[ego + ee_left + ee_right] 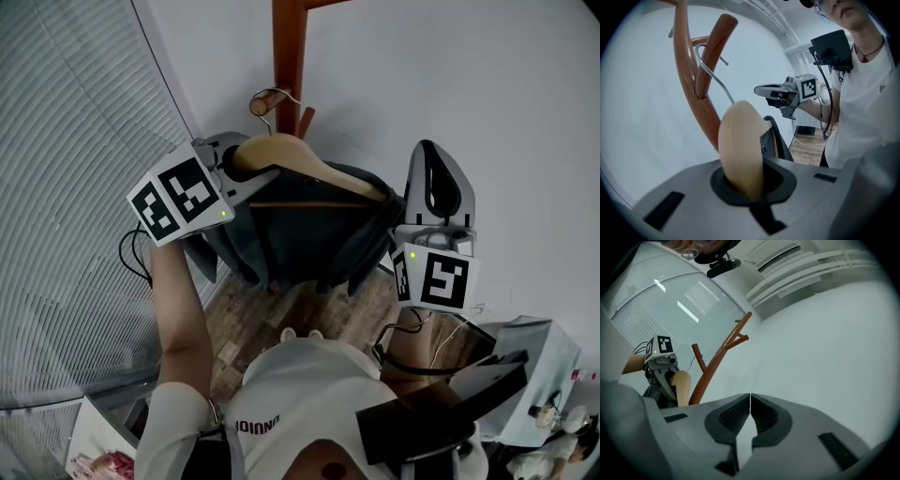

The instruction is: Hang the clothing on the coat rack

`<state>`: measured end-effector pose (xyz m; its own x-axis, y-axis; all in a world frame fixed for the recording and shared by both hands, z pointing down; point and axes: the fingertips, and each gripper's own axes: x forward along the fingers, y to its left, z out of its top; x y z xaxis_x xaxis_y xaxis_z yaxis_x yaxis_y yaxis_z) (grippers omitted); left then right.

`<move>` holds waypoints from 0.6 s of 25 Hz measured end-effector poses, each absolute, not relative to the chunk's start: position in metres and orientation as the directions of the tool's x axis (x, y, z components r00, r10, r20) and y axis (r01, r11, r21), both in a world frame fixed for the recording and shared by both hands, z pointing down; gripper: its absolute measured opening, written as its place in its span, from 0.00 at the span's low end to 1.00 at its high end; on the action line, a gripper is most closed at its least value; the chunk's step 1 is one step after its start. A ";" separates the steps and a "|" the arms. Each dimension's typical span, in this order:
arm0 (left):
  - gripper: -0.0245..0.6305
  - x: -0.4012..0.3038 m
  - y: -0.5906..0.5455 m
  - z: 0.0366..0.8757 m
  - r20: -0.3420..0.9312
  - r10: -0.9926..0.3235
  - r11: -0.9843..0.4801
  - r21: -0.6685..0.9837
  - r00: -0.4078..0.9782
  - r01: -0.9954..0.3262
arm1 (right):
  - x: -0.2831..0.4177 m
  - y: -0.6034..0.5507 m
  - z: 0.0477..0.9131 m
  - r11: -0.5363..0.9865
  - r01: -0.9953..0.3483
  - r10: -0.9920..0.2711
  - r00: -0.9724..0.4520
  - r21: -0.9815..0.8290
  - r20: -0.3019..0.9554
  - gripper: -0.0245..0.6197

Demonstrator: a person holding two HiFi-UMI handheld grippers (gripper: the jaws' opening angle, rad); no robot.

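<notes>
**Head view.** The left gripper [230, 169] is clamped on the left end of a wooden hanger [305, 161]. A dark garment [309, 239] is draped over the hanger and hangs below it, in front of the rack [289, 56]. The wire hook [279, 101] curls round a short peg [265, 101] on the left side of the rack's pole; whether it bears on the peg cannot be told. The right gripper [427, 155] points upward, just beside the garment's right shoulder and apart from it, with its jaws pressed together. Below are a wood floor [366, 314] and the person's white shirt [300, 394].

**Left gripper view.** The left gripper [743, 185] has its jaws pinching the rounded end of the hanger [740, 145]. The hook [712, 75] rises from the hanger and passes behind the upward-slanting peg [715, 51] of the rack [686, 79]. A dark edge of the garment [782, 143] shows behind the hanger. The right gripper [761, 90] is further off, well apart from the hanger.

**Right gripper view.** The right gripper [750, 397] has its jaws together with nothing between them, facing a white wall [825, 348]. At the left stand the rack [719, 359], the left gripper [668, 378] and the hanger [682, 386] end.
</notes>
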<state>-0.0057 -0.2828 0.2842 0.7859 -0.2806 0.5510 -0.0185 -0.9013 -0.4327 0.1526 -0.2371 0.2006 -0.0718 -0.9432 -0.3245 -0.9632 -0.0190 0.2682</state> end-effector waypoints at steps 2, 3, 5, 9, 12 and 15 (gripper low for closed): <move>0.07 -0.006 -0.284 0.286 0.552 -0.282 -0.902 -0.431 0.784 -0.021 | 0.152 -0.237 0.201 -0.019 -0.963 -0.943 -0.072 0.269 -0.324 0.07; 0.07 -0.006 -0.284 0.286 0.553 -0.282 -0.902 -0.430 0.784 -0.021 | 0.152 -0.237 0.201 -0.019 -0.963 -0.943 -0.072 0.269 -0.324 0.07; 0.07 -0.006 -0.286 0.288 0.554 -0.282 -0.903 -0.429 0.783 -0.022 | 0.152 -0.237 0.201 -0.019 -0.963 -0.943 -0.072 0.270 -0.324 0.07; 0.07 -0.006 -0.289 0.290 0.559 -0.282 -0.905 -0.424 0.780 -0.024 | 0.152 -0.238 0.201 -0.020 -0.962 -0.944 -0.071 0.271 -0.323 0.07; 0.07 -0.005 -0.292 0.292 0.560 -0.283 -0.907 -0.419 0.779 -0.028 | 0.152 -0.239 0.202 -0.019 -0.962 -0.946 -0.071 0.272 -0.317 0.07; 0.07 -0.005 -0.294 0.295 0.559 -0.282 -0.910 -0.413 0.780 -0.033 | 0.152 -0.239 0.205 -0.018 -0.963 -0.947 -0.070 0.271 -0.312 0.07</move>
<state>-0.0048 -0.2941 0.2946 0.7797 -0.2823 0.5589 -0.0333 -0.9100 -0.4132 0.1525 -0.2393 0.2051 -0.0704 -0.9475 -0.3119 -0.9625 -0.0176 0.2707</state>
